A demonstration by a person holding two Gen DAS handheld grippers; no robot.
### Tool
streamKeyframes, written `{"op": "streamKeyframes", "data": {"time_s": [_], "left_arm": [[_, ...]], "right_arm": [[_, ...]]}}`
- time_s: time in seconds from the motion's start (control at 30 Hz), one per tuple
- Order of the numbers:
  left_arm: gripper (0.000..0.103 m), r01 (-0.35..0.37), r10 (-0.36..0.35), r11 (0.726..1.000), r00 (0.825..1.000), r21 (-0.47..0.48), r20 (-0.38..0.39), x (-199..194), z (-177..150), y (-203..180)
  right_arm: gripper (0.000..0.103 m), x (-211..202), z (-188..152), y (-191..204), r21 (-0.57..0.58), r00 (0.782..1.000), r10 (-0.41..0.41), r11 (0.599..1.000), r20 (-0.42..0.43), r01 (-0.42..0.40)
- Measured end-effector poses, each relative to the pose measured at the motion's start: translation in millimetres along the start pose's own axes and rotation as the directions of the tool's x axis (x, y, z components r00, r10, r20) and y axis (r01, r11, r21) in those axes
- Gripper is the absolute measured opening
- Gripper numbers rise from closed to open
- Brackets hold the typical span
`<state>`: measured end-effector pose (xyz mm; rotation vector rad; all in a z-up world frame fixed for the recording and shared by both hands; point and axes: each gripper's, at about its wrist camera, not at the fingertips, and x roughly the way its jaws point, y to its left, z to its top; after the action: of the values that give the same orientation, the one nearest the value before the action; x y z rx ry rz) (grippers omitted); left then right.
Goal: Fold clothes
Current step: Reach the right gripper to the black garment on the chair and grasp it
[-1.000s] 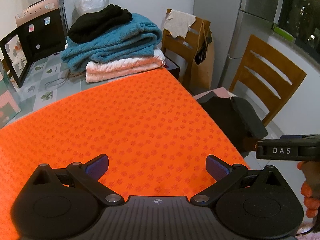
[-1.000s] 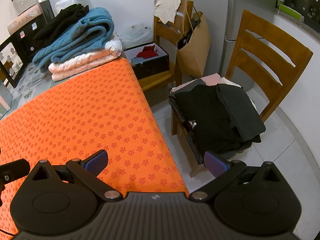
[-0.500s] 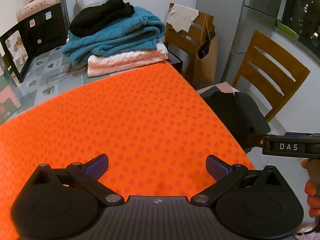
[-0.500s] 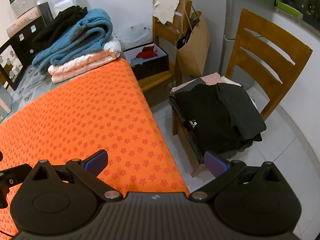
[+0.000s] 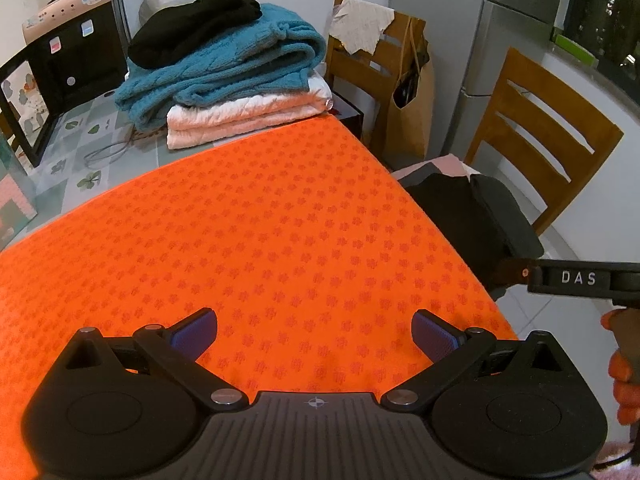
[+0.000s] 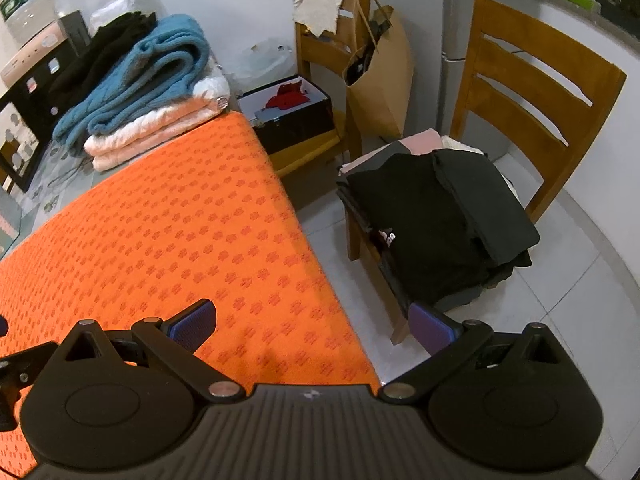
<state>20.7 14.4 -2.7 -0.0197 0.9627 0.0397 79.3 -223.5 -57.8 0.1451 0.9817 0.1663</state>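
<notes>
An orange patterned mat (image 5: 248, 232) covers the table; it also shows in the right wrist view (image 6: 160, 248). My left gripper (image 5: 314, 334) is open and empty over its near edge. My right gripper (image 6: 312, 326) is open and empty at the mat's right edge, over the floor gap. A pile of dark unfolded clothes (image 6: 436, 220) lies on a wooden chair (image 6: 536, 92) to the right; it also shows in the left wrist view (image 5: 472, 216). A folded stack, black on teal on pink-white (image 5: 236, 80), sits at the table's far end, also in the right wrist view (image 6: 148, 92).
A black water dispenser (image 5: 76, 56) stands at the far left. A second chair (image 6: 328, 40) carries a paper bag (image 6: 380, 76) and an open black box (image 6: 296, 116). A fridge (image 5: 516, 60) stands behind. Tiled floor (image 6: 560, 320) lies right of the table.
Both grippers have moved slightly forward and up, and the far stack and chair appear a little closer. Jaws remain open.
</notes>
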Motion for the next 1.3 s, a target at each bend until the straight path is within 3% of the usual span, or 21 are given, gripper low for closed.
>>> {"op": "streamKeyframes", "data": {"time_s": [0.2,0.43,0.63,0.83,1.03,1.23,1.3], "left_arm": [[0.103,-0.017,0.017,1.000,1.000,-0.013,-0.010,15.3,14.9,1.5],[0.103,-0.006,0.005,1.000,0.999,-0.026,-0.036,41.6,33.1,1.9],[0.103,0.005,-0.005,1.000,0.997,-0.004,-0.072,68.6,45.8,0.8],[0.103,0.013,-0.013,1.000,0.995,0.003,-0.099,95.8,58.9,1.9],[0.103,0.039,-0.038,0.999,0.991,0.006,-0.125,122.5,68.3,-0.1],[0.103,0.049,-0.050,0.999,0.986,-0.011,-0.157,142.1,71.0,1.1],[0.103,0.041,-0.046,0.999,0.984,-0.035,-0.170,146.5,70.2,5.7]], "right_arm": [[0.103,18.6,21.3,-31.0,0.013,0.995,-0.062,0.998,0.072,0.061],[0.103,72.7,58.1,-98.7,0.017,0.983,-0.146,0.989,0.109,0.145],[0.103,152.3,80.8,-154.5,-0.003,0.973,-0.225,0.974,0.049,0.225],[0.099,231.1,92.0,-186.4,-0.015,0.977,-0.213,0.977,-0.013,0.213],[0.097,302.5,95.2,-192.8,-0.079,0.982,-0.153,0.986,-0.108,0.145],[0.103,362.6,79.5,-174.3,-0.210,0.962,-0.156,0.972,-0.226,0.108],[0.103,378.1,70.7,-164.9,-0.280,0.948,-0.205,0.950,-0.241,0.135]]}}
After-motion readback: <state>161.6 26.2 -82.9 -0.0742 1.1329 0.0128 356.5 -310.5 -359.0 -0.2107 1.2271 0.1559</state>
